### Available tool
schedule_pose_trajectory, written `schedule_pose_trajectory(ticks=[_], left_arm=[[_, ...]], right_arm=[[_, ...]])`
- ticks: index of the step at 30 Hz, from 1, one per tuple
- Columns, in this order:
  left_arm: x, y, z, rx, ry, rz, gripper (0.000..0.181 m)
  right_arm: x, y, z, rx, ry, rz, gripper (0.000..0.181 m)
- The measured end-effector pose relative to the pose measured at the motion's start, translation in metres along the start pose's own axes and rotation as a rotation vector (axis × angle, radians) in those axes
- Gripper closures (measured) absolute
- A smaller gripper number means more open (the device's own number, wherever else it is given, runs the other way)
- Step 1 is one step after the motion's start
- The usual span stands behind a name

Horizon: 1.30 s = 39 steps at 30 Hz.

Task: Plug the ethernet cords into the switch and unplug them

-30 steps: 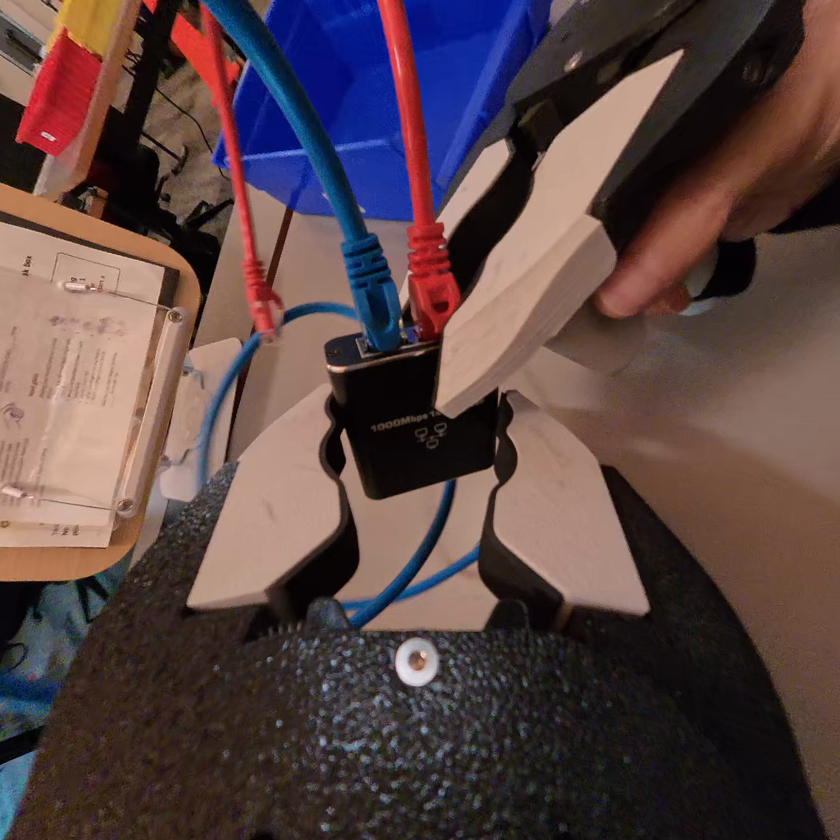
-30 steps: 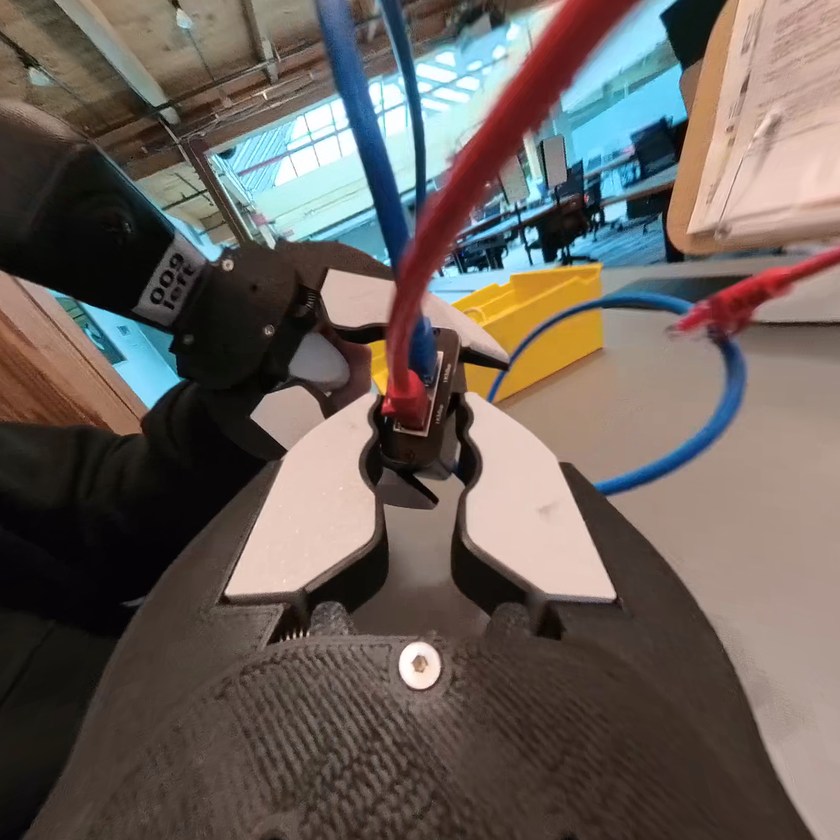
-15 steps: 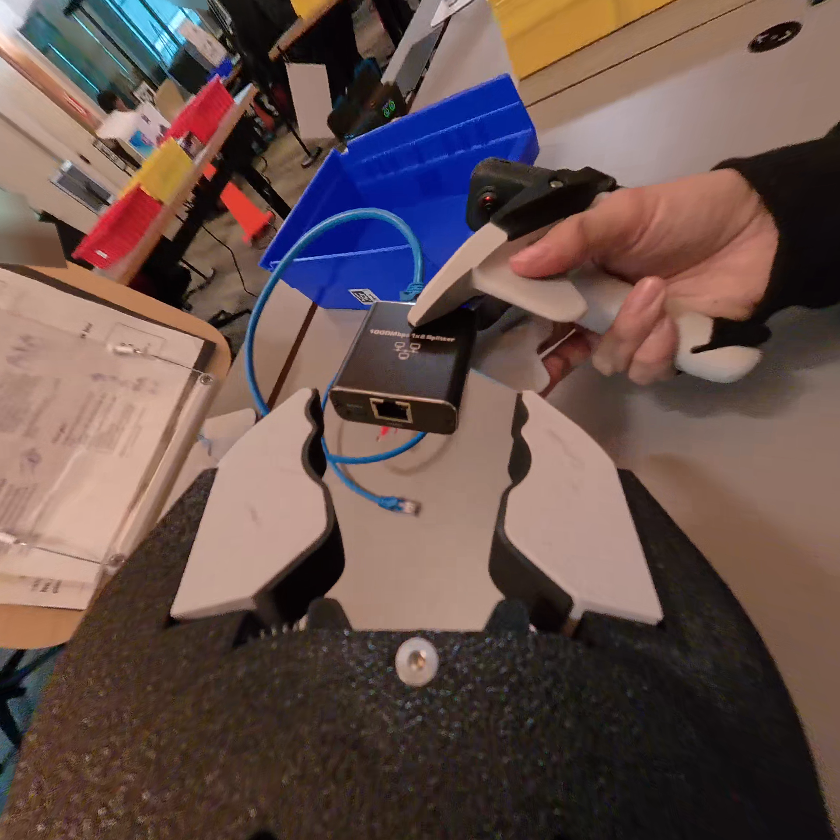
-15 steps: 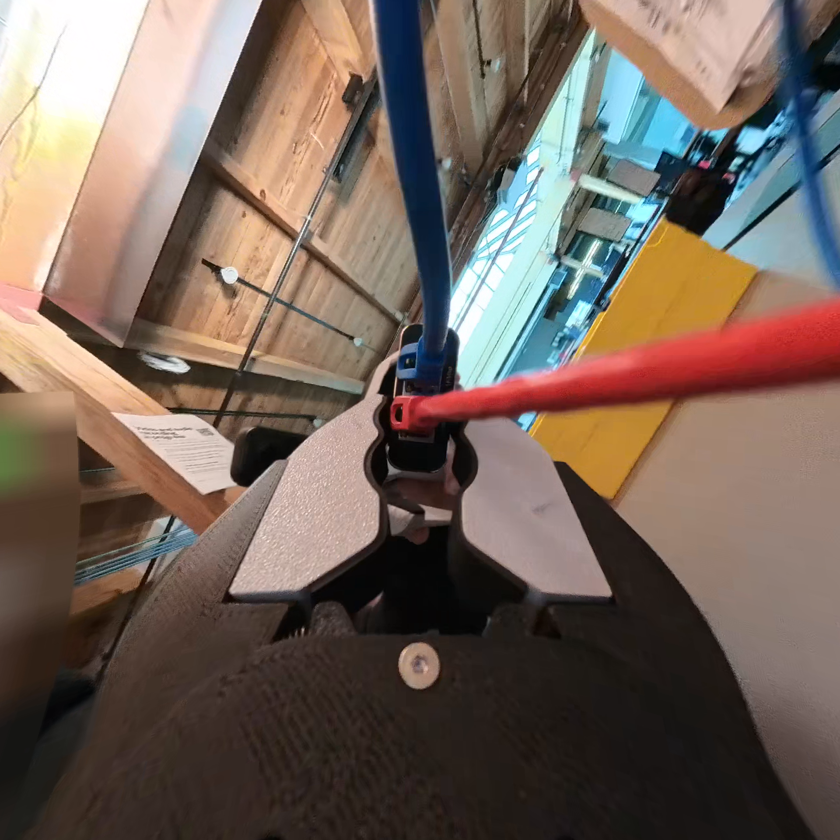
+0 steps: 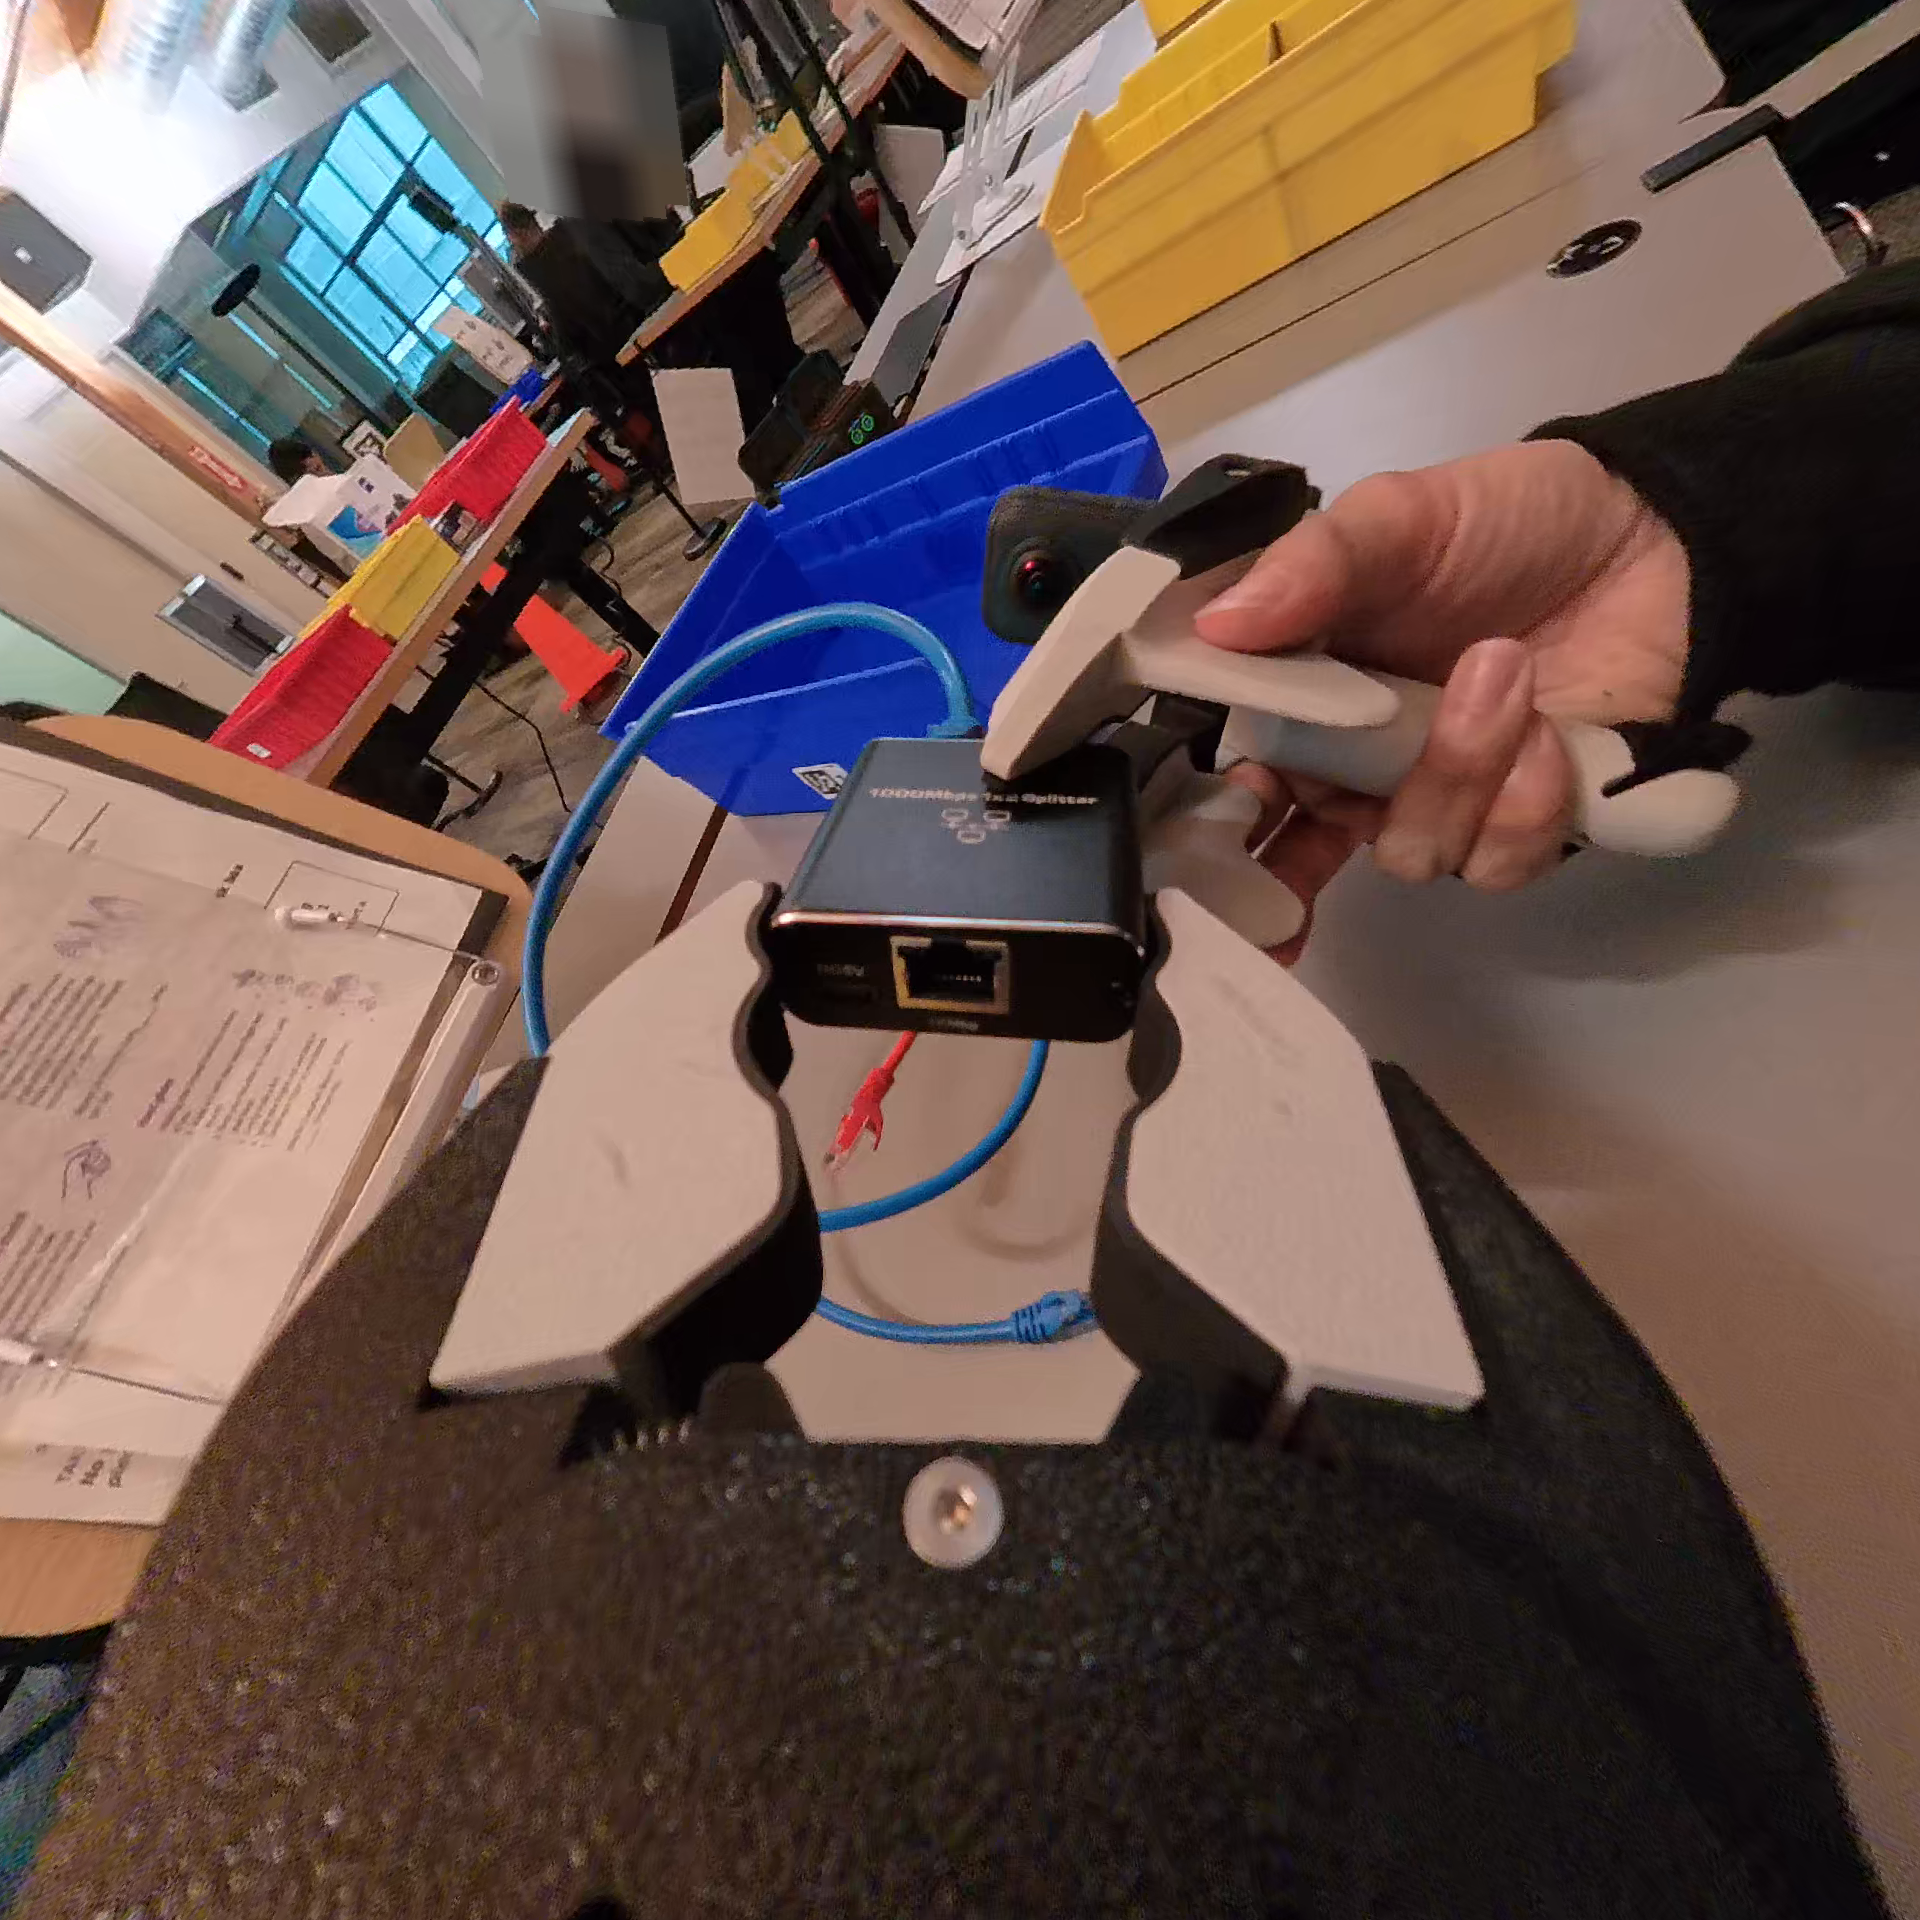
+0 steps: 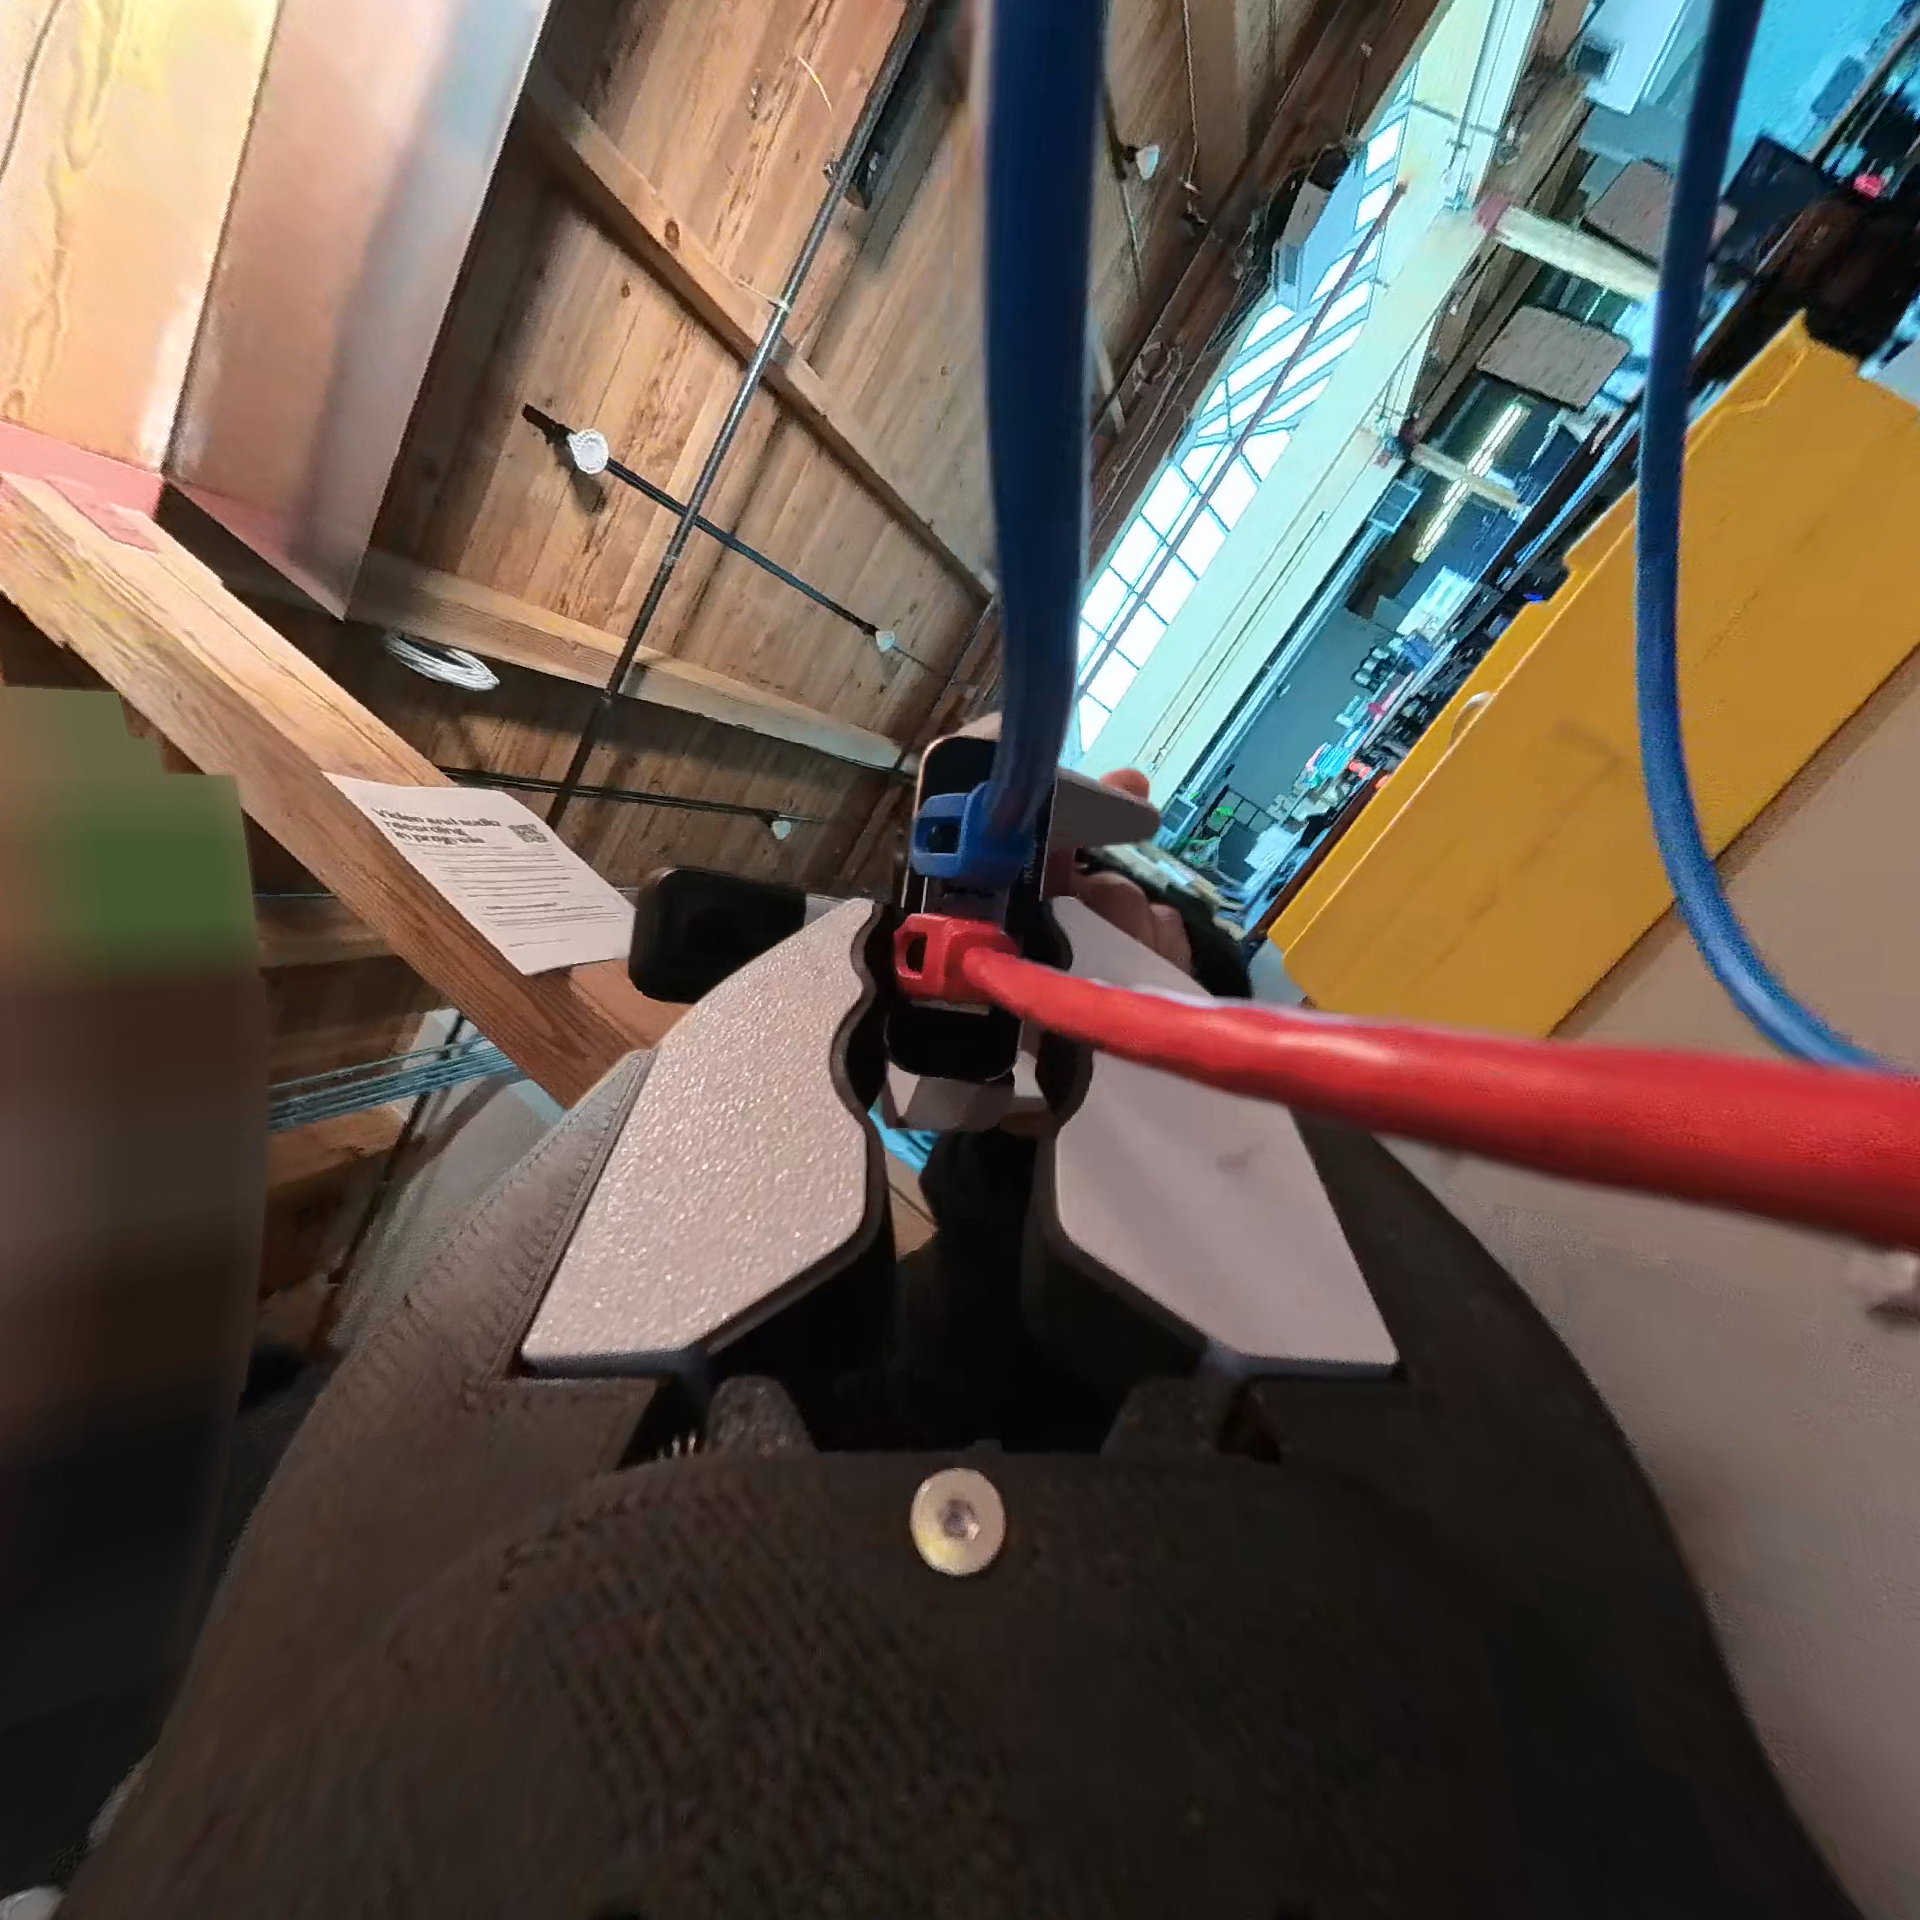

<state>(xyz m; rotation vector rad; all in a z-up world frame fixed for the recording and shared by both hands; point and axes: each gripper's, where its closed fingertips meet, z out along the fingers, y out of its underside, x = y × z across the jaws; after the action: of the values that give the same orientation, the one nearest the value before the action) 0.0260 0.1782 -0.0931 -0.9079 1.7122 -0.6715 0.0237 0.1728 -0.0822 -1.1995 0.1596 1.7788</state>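
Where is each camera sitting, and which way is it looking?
Left wrist view: on the left gripper, facing the black switch, the blue bin and the hand holding the right gripper.
Right wrist view: on the right gripper, tilted up at wooden beams; a fingertip shows.
Both show the switch and blue cord.

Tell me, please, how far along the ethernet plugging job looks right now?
Done: the blue cord and red cord sit plugged into one end of the small black metal switch. In hand: the right gripper clamps the switch, the left gripper flanks its sides. Left: the single port facing the left wrist view is empty; unplugging remains.
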Motion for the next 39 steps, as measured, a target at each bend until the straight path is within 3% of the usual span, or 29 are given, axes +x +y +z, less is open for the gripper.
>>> schedule_pose_trajectory(ticks=[3, 6, 8, 10, 13, 15, 18, 24, 28, 33, 39], left_arm=[[0.000, -0.002, 0.000, 0.029, -0.036, -0.042, 0.118], [-0.003, -0.014, -0.006, 0.132, -0.011, -0.194, 0.118], [-0.005, -0.025, -0.010, 0.218, 0.046, -0.335, 0.119], [-0.002, -0.034, -0.014, 0.297, 0.119, -0.441, 0.119], [0.012, -0.044, -0.013, 0.373, 0.235, -0.516, 0.119], [0.024, -0.042, -0.008, 0.364, 0.271, -0.490, 0.119], [0.031, -0.041, -0.004, 0.379, 0.308, -0.501, 0.119], [0.034, -0.032, 0.001, 0.335, 0.342, -0.487, 0.119], [0.031, -0.027, 0.002, 0.320, 0.315, -0.526, 0.111], [0.010, -0.015, -0.008, 0.381, 0.260, -0.820, 0.105], [0.035, -0.007, -0.004, 0.390, 0.476, -1.227, 0.117]], right_arm=[[-0.004, 0.002, 0.002, -0.032, 0.004, -0.190, 0.150], [-0.017, 0.005, 0.005, -0.051, 0.025, -0.546, 0.106], [-0.021, 0.009, 0.004, -0.074, 0.071, -0.783, 0.086], [-0.022, 0.014, 0.004, -0.117, 0.099, -0.952, 0.085], [-0.033, 0.012, 0.003, -0.076, 0.056, -1.029, 0.087], [-0.045, 0.012, 0.000, -0.035, -0.013, -1.028, 0.101], [-0.040, 0.019, -0.006, -0.121, -0.019, -1.062, 0.115], [-0.033, 0.020, -0.011, -0.190, 0.004, -1.076, 0.119], [-0.033, 0.012, -0.020, -0.125, -0.007, -1.107, 0.119], [-0.032, 0.006, -0.026, -0.095, -0.002, -1.140, 0.119], [-0.009, 0.032, -0.017, -0.254, 0.041, -1.268, 0.119]])
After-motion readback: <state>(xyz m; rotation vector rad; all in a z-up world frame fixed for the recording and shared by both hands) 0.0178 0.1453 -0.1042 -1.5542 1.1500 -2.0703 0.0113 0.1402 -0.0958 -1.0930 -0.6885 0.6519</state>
